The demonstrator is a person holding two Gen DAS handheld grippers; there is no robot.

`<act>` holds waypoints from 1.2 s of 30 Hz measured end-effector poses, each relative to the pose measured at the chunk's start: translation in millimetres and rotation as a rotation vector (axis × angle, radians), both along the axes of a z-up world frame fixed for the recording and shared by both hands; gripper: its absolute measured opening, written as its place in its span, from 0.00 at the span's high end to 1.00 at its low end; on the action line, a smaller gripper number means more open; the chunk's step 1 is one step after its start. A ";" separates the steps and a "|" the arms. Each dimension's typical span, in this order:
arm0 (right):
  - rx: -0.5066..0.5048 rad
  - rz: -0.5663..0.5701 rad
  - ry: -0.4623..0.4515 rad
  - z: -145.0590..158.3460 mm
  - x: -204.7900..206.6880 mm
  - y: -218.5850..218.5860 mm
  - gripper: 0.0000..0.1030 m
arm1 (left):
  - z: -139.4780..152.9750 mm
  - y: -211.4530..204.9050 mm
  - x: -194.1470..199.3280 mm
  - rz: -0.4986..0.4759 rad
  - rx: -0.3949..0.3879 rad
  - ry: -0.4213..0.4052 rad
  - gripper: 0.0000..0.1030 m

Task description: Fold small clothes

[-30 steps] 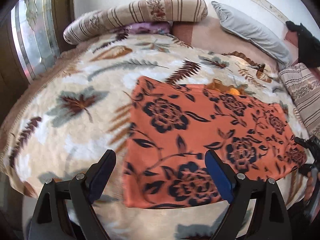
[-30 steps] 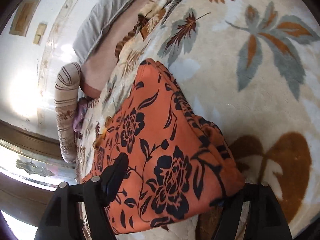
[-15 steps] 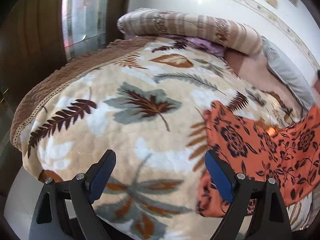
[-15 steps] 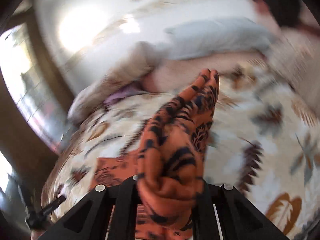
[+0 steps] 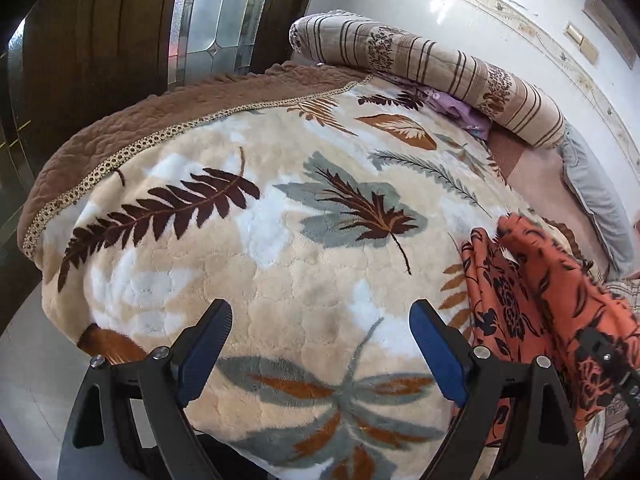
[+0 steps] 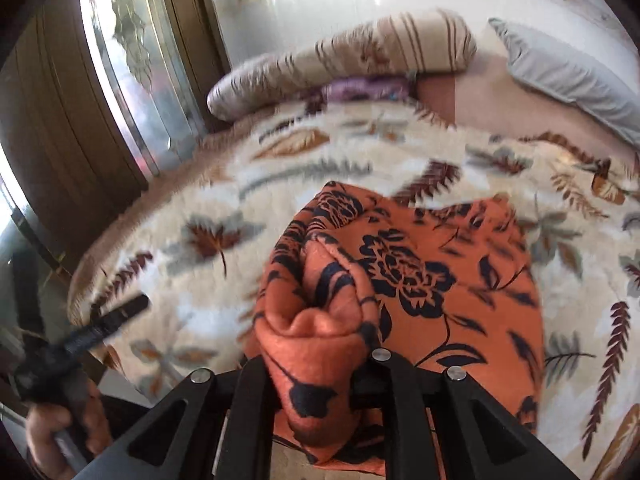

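Observation:
An orange cloth with black flowers [image 6: 440,280] lies on the leaf-patterned blanket [image 6: 560,240]. My right gripper [image 6: 316,364] is shut on a bunched edge of it, lifted above the rest of the cloth. From the left wrist view the same cloth [image 5: 540,300] rises in a raised fold at the right, with part of the right gripper [image 5: 604,356] behind it. My left gripper [image 5: 320,348] stands open over bare blanket [image 5: 280,260], left of the cloth, nothing between its blue pads [image 5: 436,352]. The right wrist view shows the left gripper [image 6: 108,320] blurred, in a hand [image 6: 60,420].
A striped bolster [image 5: 432,68] and a purple cloth [image 5: 460,108] lie at the far end of the bed, a grey pillow [image 5: 596,196] beside them. A wooden door with glass panels [image 5: 208,20] stands to the left. The bed edge and pale floor [image 5: 24,360] are near left.
The right gripper closed on the cloth's edge, rolled, and lifted it up and across over the rest. The left gripper swung left off the cloth to bare blanket, staying open.

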State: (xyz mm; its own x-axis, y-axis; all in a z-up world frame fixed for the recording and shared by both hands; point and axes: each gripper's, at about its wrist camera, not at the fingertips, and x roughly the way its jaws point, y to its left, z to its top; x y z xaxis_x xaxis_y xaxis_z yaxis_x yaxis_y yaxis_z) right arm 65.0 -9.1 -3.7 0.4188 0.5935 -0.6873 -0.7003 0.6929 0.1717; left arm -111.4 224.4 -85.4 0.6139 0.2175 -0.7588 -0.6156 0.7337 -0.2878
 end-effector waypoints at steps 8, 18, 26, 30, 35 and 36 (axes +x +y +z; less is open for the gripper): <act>-0.107 0.098 -0.028 -70.9 -37.3 14.6 0.63 | 1.6 -9.0 3.5 -0.069 0.031 -0.007 0.12; 0.176 0.086 0.133 -60.4 -39.7 -40.8 0.33 | 42.4 -70.4 13.7 -0.292 -0.032 -0.125 0.12; 0.310 -0.116 0.164 -56.0 -9.2 -114.6 0.33 | 27.6 -141.1 54.1 -0.457 -0.034 0.033 0.15; 0.345 -0.161 0.215 -68.6 5.5 -130.7 0.33 | 1.6 -137.6 66.7 -0.457 -0.140 0.131 0.67; 0.380 -0.177 0.251 -73.7 17.5 -138.3 0.33 | 13.1 -134.2 63.4 -0.429 -0.104 0.101 0.85; 0.388 -0.179 0.252 -75.1 19.5 -137.7 0.33 | 14.1 -132.8 61.3 -0.418 -0.085 0.090 0.86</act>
State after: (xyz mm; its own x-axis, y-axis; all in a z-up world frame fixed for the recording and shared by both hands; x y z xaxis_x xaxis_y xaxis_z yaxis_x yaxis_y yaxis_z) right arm 84.5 -146.8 -78.8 0.3861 0.7598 -0.5232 -0.4798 0.6498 0.5895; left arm -50.1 91.6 -71.3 0.5665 -0.1015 -0.8178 -0.2957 0.9012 -0.3167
